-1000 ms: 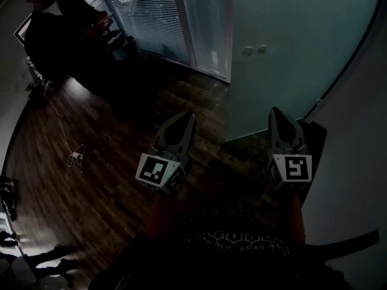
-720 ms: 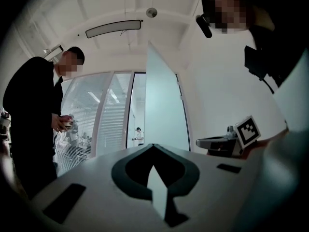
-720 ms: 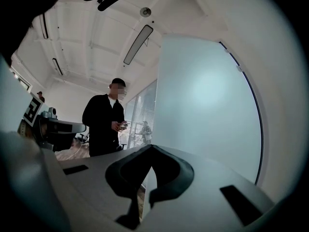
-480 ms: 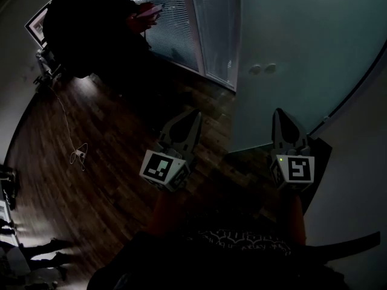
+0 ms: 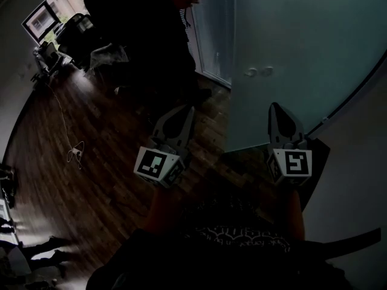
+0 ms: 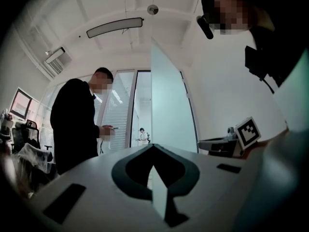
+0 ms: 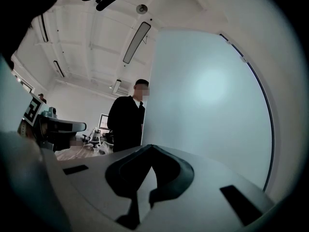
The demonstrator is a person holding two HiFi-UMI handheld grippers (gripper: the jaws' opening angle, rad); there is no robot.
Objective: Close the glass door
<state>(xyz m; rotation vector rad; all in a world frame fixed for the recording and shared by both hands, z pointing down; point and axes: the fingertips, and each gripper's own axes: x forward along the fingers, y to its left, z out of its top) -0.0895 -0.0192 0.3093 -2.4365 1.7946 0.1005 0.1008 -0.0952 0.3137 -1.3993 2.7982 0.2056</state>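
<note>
The frosted glass door (image 5: 290,47) stands ahead at the right, with two small round fittings (image 5: 259,72) on its face and its free edge toward the middle. My right gripper (image 5: 276,109) is shut and empty, pointing at the door's lower part; whether it touches is unclear. In the right gripper view the pale door (image 7: 207,110) fills the right side past the shut right gripper (image 7: 151,146). My left gripper (image 5: 185,110) is shut and empty, left of the door's edge over the wood floor. The left gripper view shows the door's edge (image 6: 166,110) straight beyond the left gripper (image 6: 152,146).
A person in black (image 5: 145,35) stands close ahead by the door opening, holding a phone; the same person (image 6: 77,124) shows left of the door. Behind are slatted blinds (image 5: 211,23), a monitor (image 5: 41,18) and a cable (image 5: 75,153) on the floor. A white wall (image 5: 357,162) runs along the right.
Both grippers have moved forward level, still shut. The person in black has shifted rightward in view, now nearer the door's edge.
</note>
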